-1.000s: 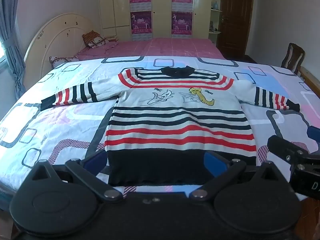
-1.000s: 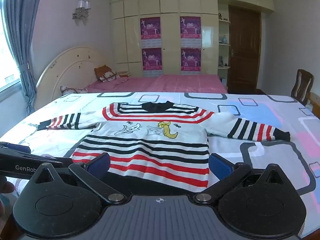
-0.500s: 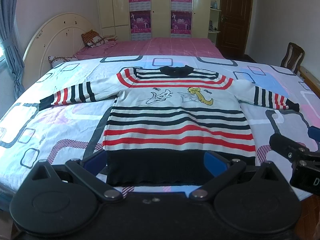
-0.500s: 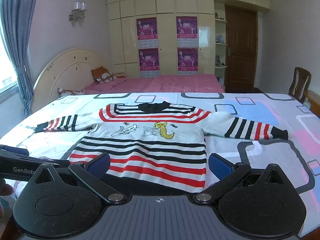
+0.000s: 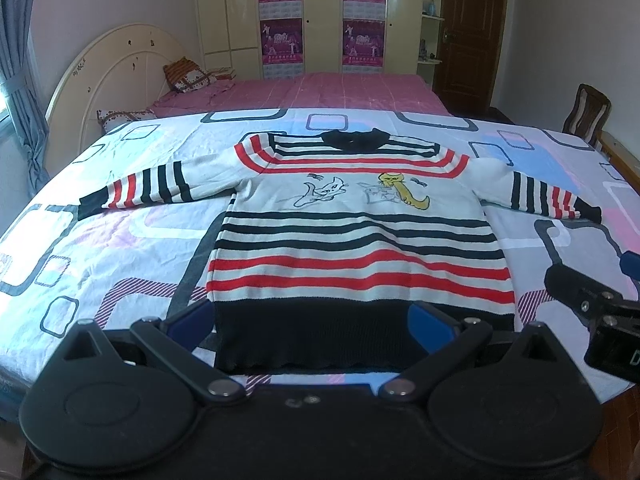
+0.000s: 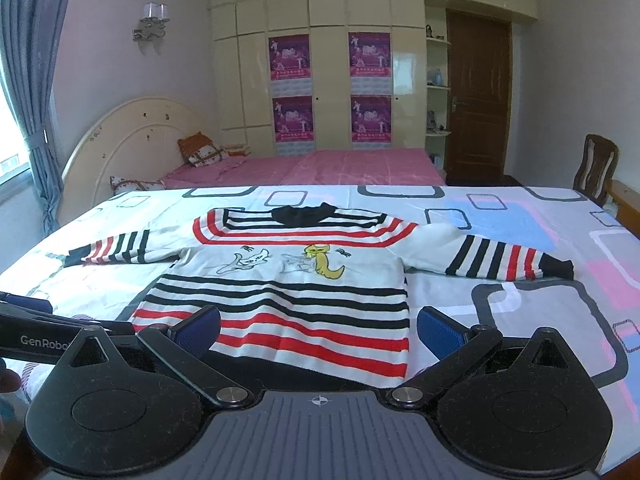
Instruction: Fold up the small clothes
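A small white sweater [image 5: 352,240] with red and black stripes, cat drawings and a black hem lies flat, face up, on the bed, both sleeves spread out; it also shows in the right wrist view [image 6: 288,280]. My left gripper [image 5: 310,326] is open and empty, hovering just before the black hem. My right gripper [image 6: 318,326] is open and empty, above the hem's right part. The right gripper shows at the right edge of the left wrist view [image 5: 592,304]; the left gripper shows at the left edge of the right wrist view [image 6: 44,332].
The bed sheet [image 5: 120,240] is white with pink, blue and grey squares. A second bed with a pink cover [image 5: 320,92] and pillows stands behind. A wooden chair [image 5: 586,114] stands at the far right, a door and wardrobe at the back.
Both grippers have shifted slightly; the right wrist view has risen and tilted up a little. The sweater has not moved. Both grippers stay open.
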Motion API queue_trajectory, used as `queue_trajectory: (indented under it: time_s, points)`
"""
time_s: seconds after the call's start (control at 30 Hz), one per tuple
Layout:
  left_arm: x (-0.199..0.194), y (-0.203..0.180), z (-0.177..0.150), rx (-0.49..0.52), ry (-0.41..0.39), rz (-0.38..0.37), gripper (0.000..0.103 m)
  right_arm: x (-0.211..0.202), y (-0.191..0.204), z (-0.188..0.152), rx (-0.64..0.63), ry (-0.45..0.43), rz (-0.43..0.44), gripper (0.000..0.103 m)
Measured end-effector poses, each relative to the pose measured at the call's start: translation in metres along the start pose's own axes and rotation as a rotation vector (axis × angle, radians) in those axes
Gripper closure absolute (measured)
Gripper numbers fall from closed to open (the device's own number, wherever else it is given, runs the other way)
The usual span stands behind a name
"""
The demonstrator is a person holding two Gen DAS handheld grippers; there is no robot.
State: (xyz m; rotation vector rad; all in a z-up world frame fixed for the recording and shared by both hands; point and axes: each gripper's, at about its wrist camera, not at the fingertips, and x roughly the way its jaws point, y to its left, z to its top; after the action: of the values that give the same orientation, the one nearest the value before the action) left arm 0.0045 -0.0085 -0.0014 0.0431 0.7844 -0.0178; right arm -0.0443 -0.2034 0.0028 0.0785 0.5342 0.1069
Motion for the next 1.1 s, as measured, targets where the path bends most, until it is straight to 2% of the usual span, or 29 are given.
queue_trajectory:
  time_s: [0.4,0.43,0.67,1.1]
  points:
    - [0.010,0.001,0.003,-0.001,0.000,0.002,0.000,0.015,-0.005,0.004,0.004,0.001,-0.033,0.000]
    - [0.024,0.011,0.009,-0.001,0.004,0.002,0.000,0.016,-0.005,0.005,0.002,0.000,-0.036,0.000]
    - [0.042,0.017,0.025,0.017,0.035,0.022,0.000,0.033,-0.012,0.012,0.003,-0.007,-0.062,0.000]
    - [0.100,0.028,0.066,-0.023,0.013,-0.013,0.000,0.091,-0.047,0.033,0.053,0.009,-0.138,0.000]
